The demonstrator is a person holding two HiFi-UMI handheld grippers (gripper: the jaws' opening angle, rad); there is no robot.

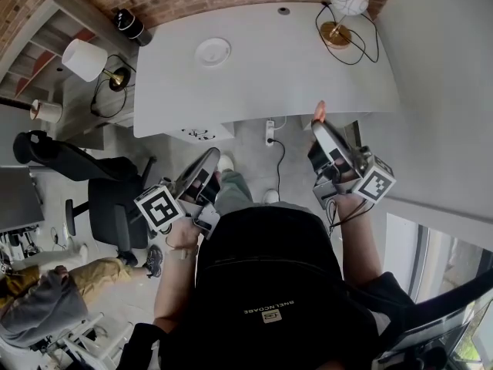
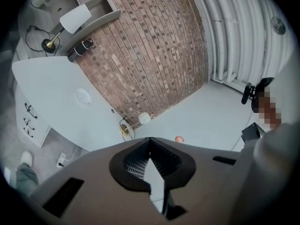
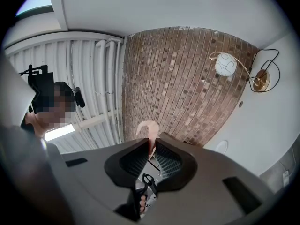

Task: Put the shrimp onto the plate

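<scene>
One big white bench is in front of me. My left gripper has its jaws pressed together on nothing. My right gripper is up in the air. The plate lies far back on the bench. The little pink shrimp is pinched in the right jaws, well apart from the plate. I think I am carrying it over. Next I must reach to the plate, go down and let go.

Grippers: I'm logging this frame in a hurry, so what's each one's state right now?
Left gripper: shut, nothing between its jaws.
Right gripper: shut on the shrimp.
</scene>
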